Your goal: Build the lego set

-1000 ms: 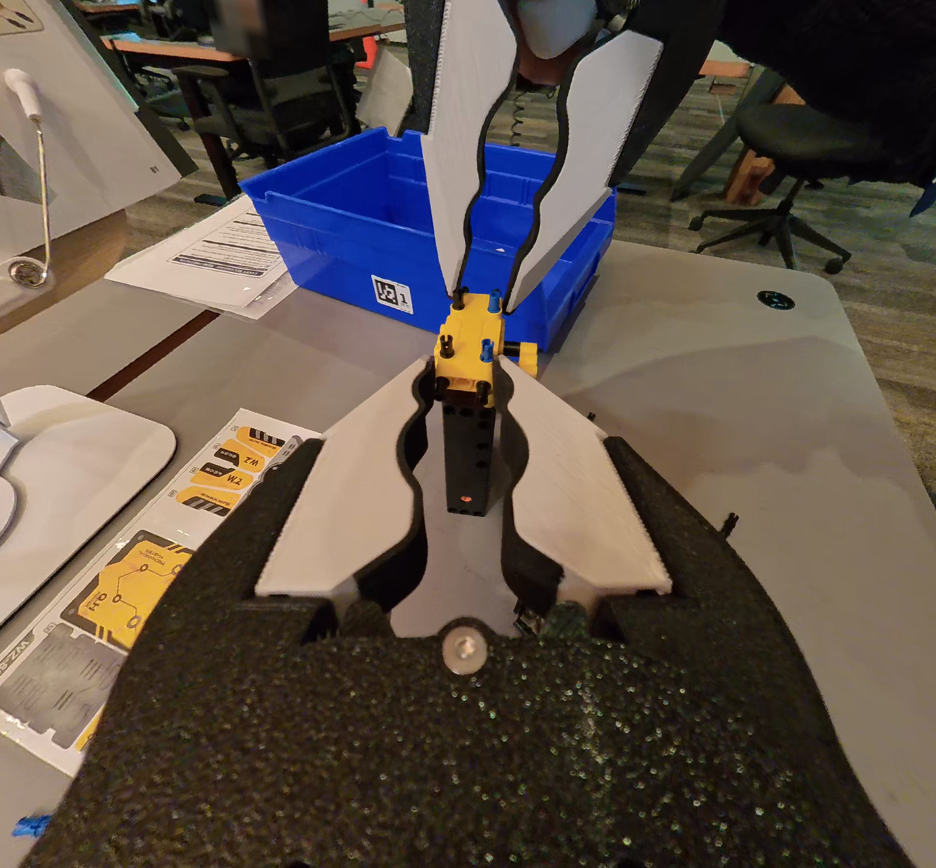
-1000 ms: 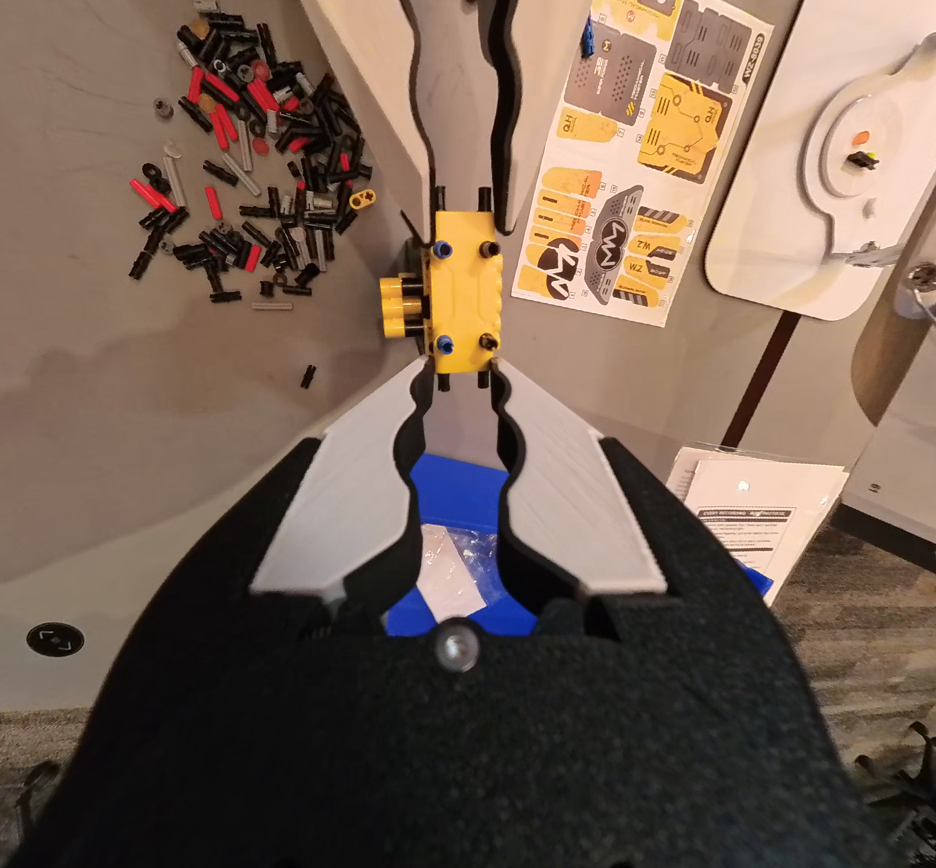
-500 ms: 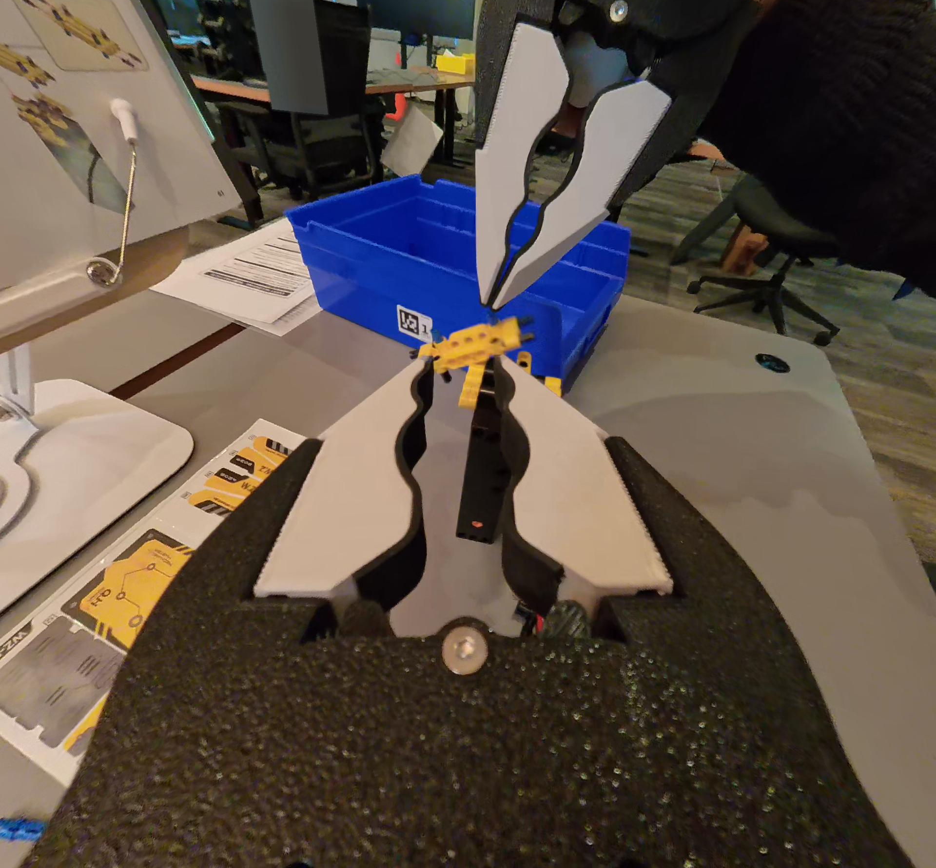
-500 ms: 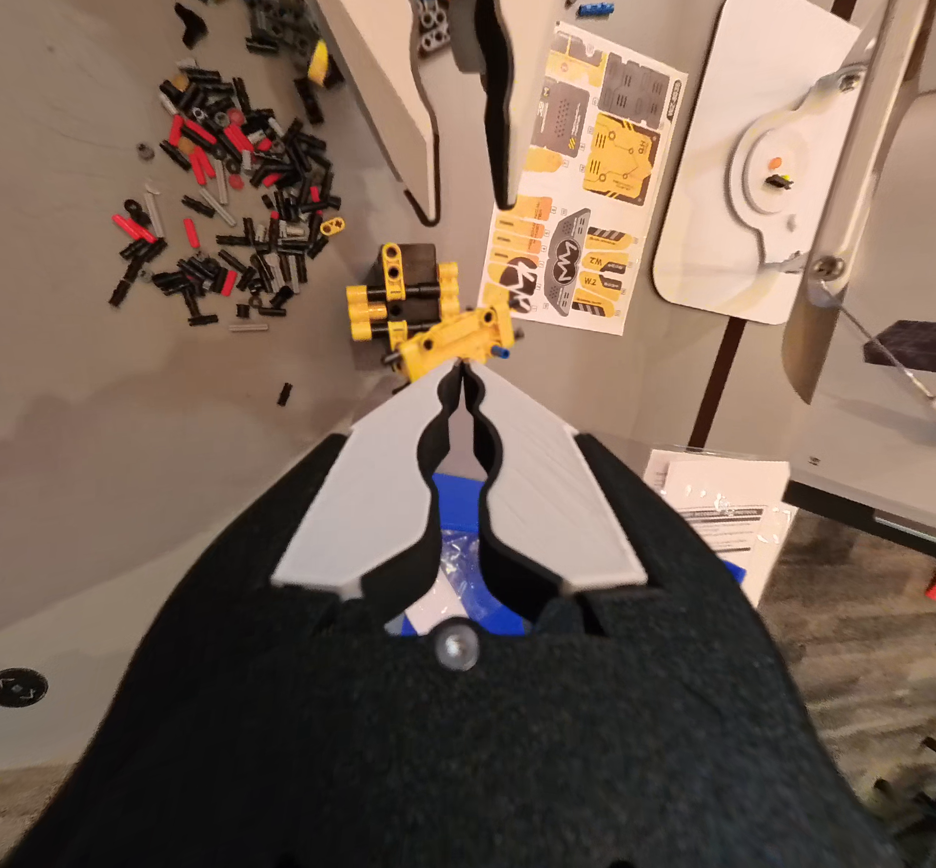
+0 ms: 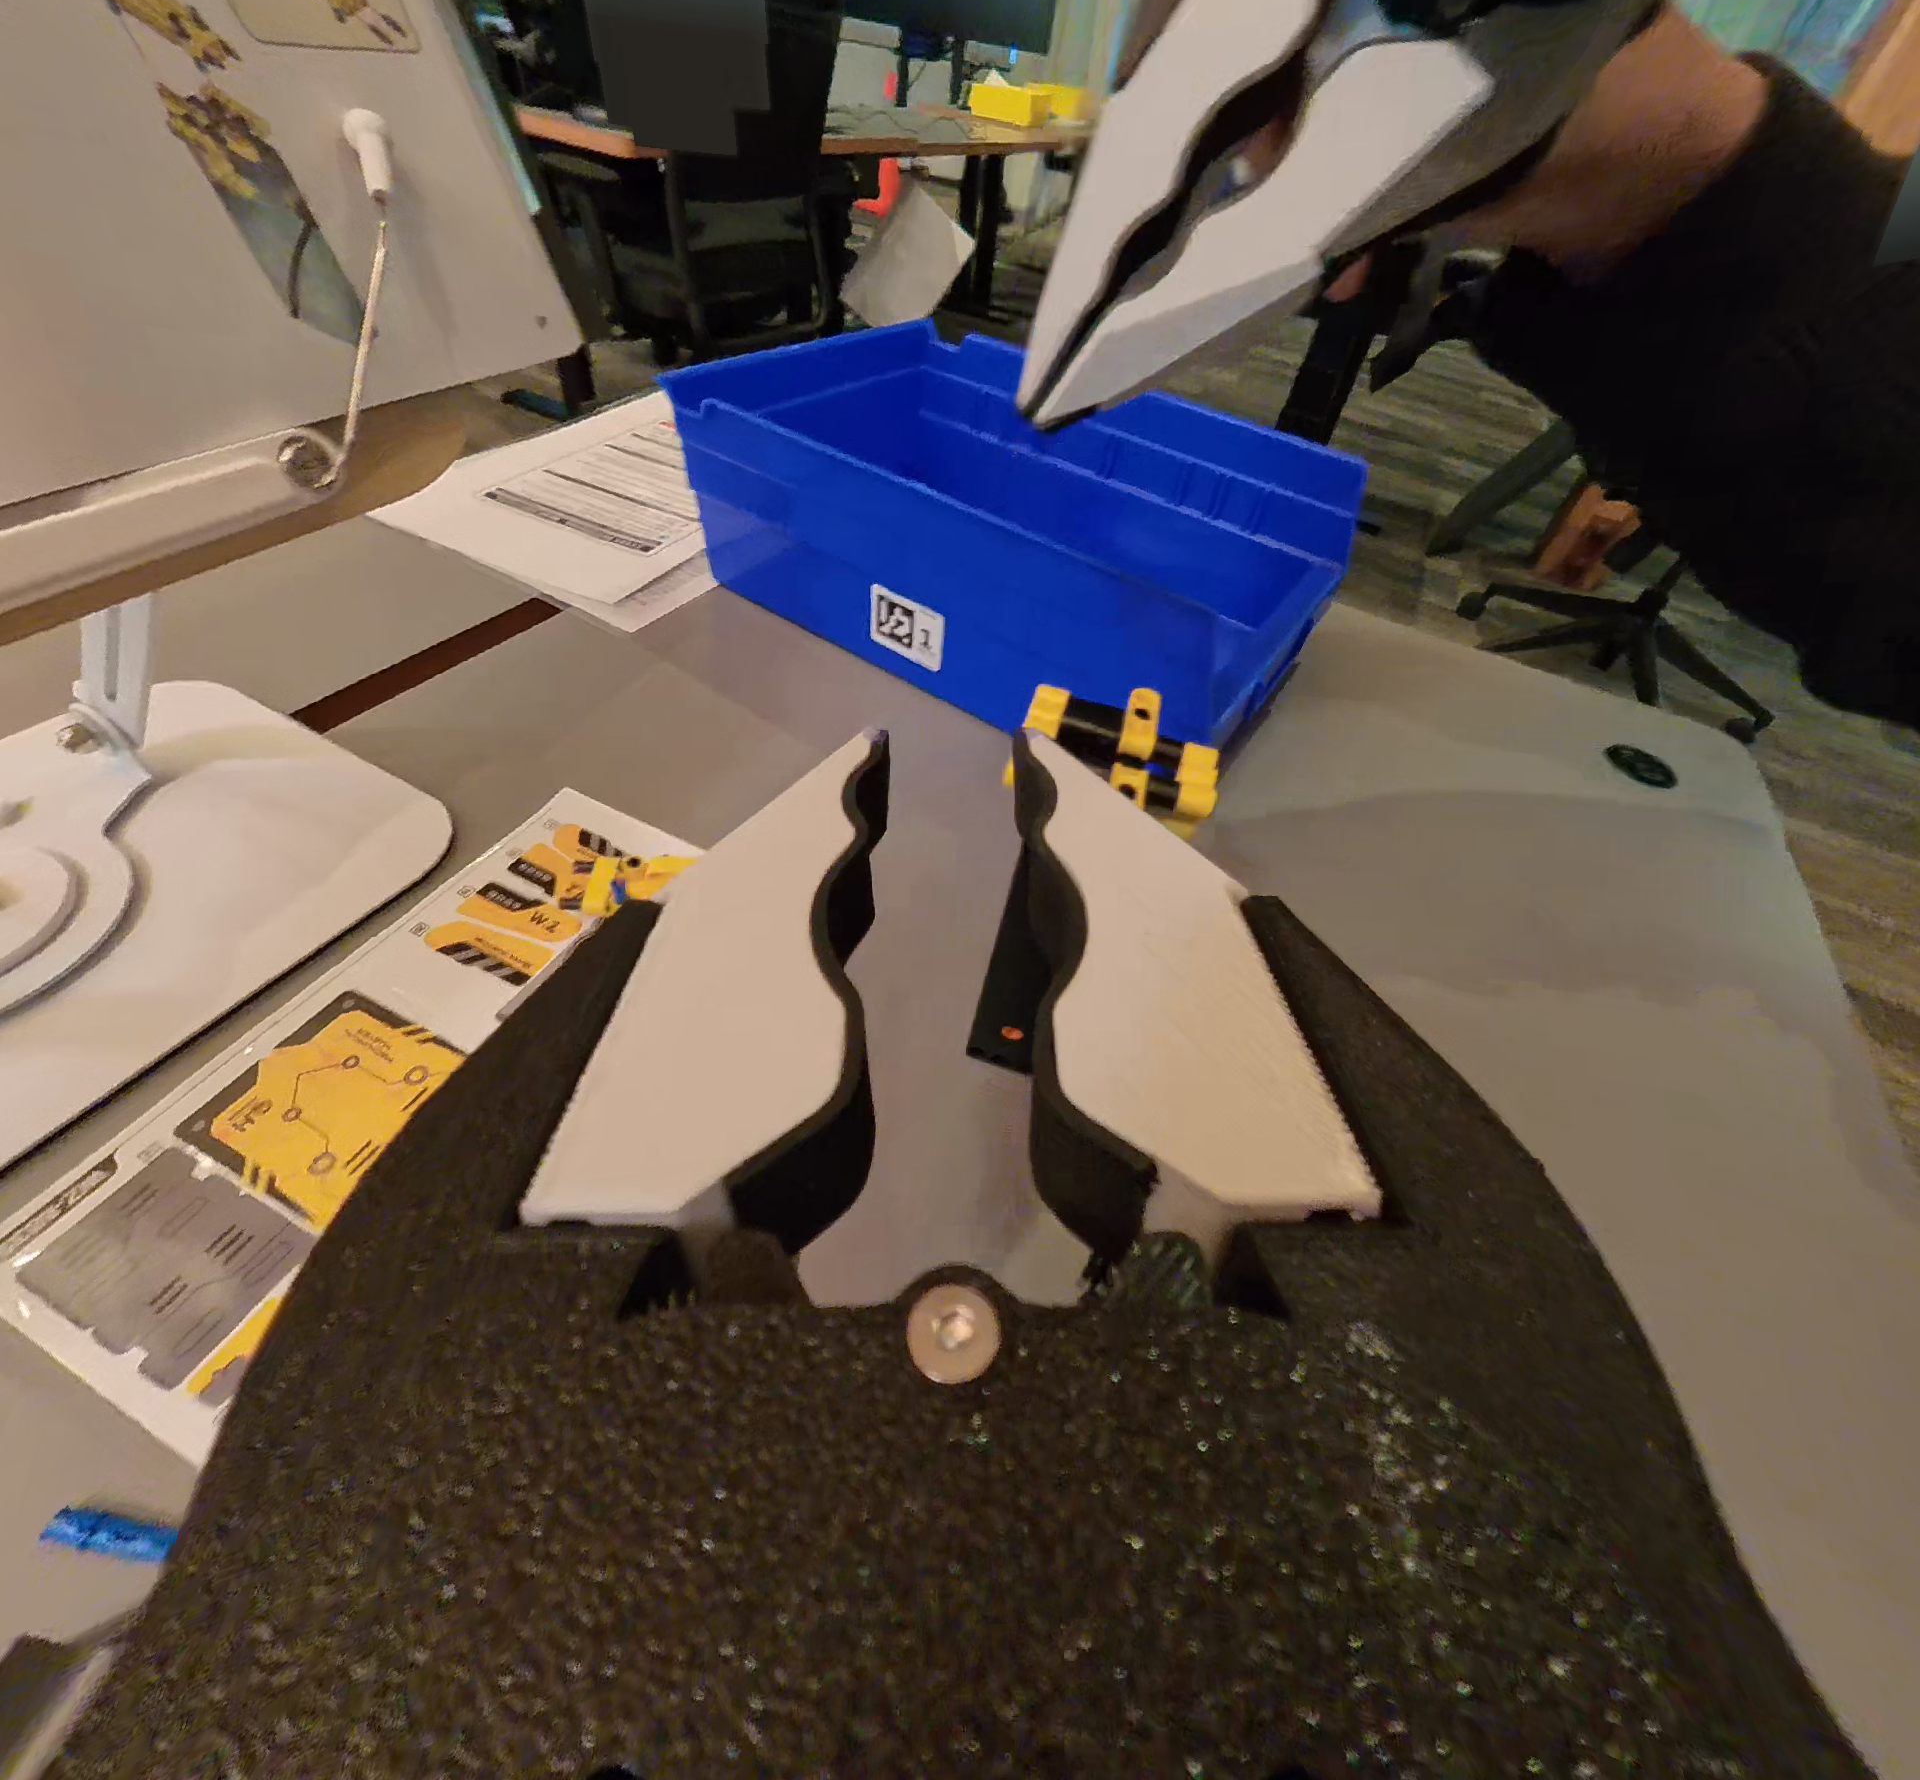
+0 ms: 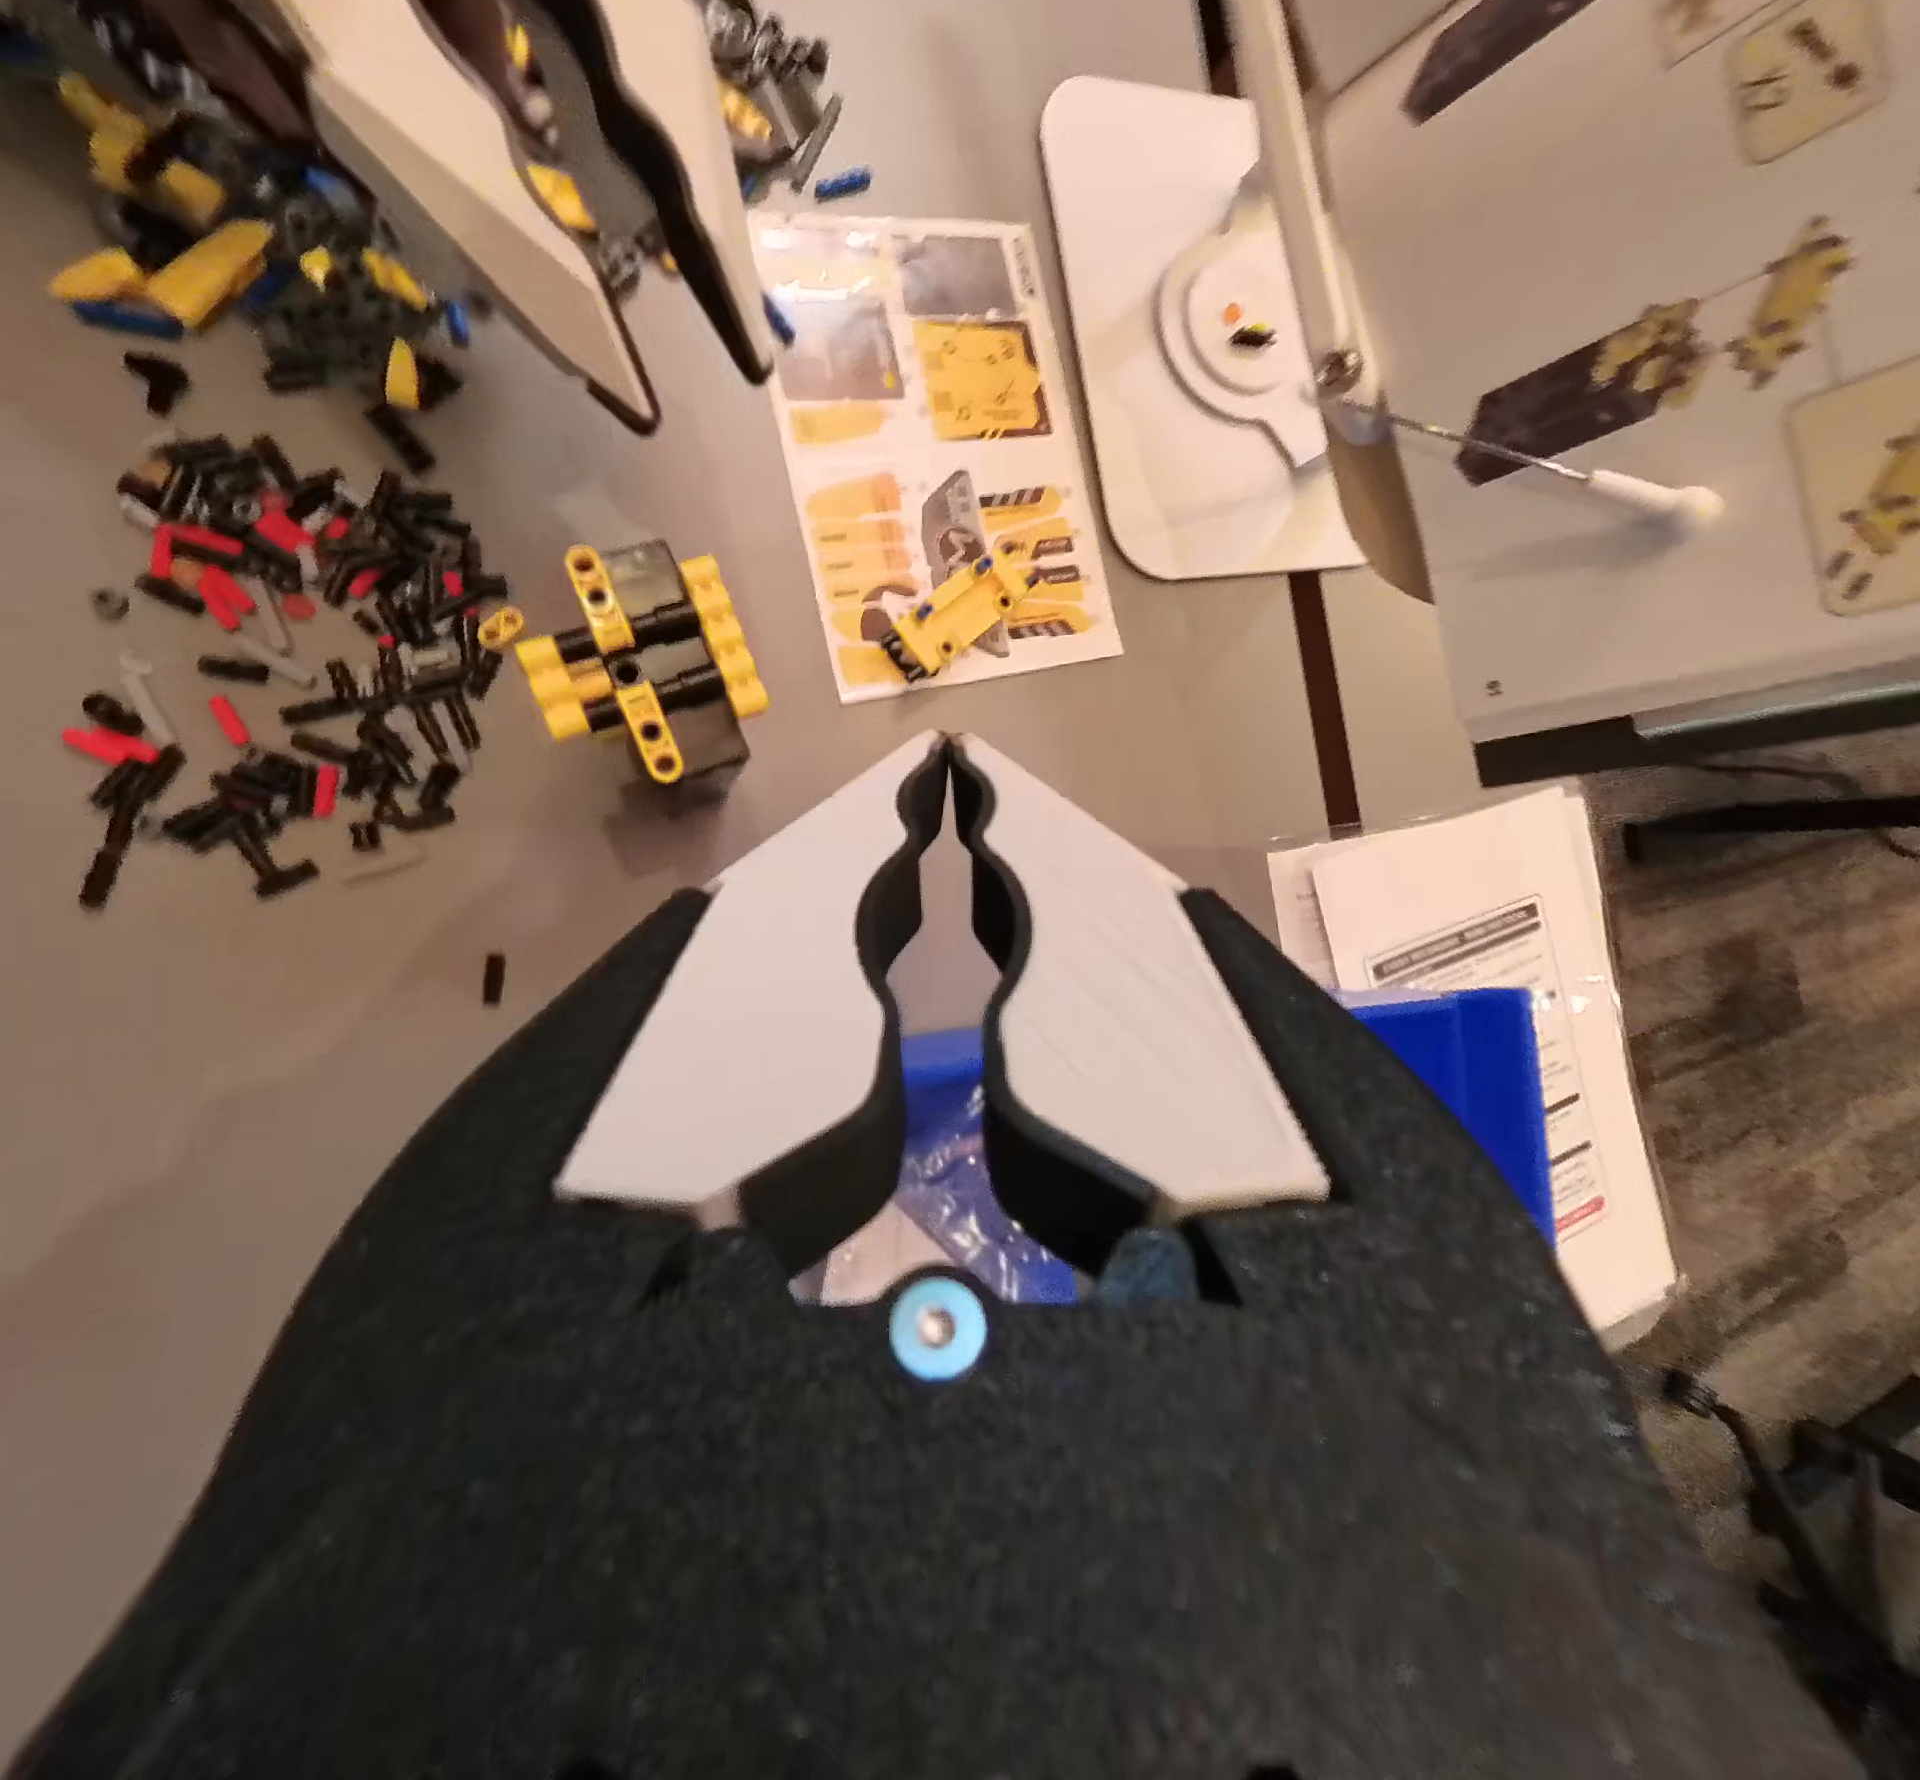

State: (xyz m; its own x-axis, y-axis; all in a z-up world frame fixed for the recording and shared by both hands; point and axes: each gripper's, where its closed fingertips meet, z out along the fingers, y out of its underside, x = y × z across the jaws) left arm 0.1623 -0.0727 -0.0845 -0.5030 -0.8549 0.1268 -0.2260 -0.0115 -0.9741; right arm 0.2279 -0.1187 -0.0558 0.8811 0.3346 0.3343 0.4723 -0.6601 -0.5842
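An office room with desks, monitors and rolling chairs lies behind a grey table [image 5: 1455,951]; the table carries many small building parts.

In the left wrist view, the left gripper [image 5: 951,743] hangs low over the table with its jaws apart and nothing between them; a black and yellow brick assembly [image 5: 1127,759] stands just beyond its right finger, at about 1 o'clock from the tips, and a black beam of it runs back beside that finger. Whether the finger touches the assembly I cannot tell. A blue bin [image 5: 1018,525] stands behind the assembly at 12 o'clock; a printed paper [image 5: 592,504] lies at its left. At 9 o'clock lies a sticker sheet [image 5: 343,1076], and on its far end rests a small yellow piece [image 5: 629,883]; a white stand base [image 5: 208,857] is at 10 o'clock, with an instruction board [image 5: 208,172] above it.

The right gripper [image 6: 945,741] is in the air with its tips together, holding nothing; in the right wrist view the assembly is at 11 o'clock from its tips, the small yellow piece at 12 o'clock on the sheet, both apart from the tips. A heap of black and red pins [image 6: 281,608] lies at 9 o'clock; a blurred pile of yellow and black parts [image 6: 239,265] at 10 o'clock.
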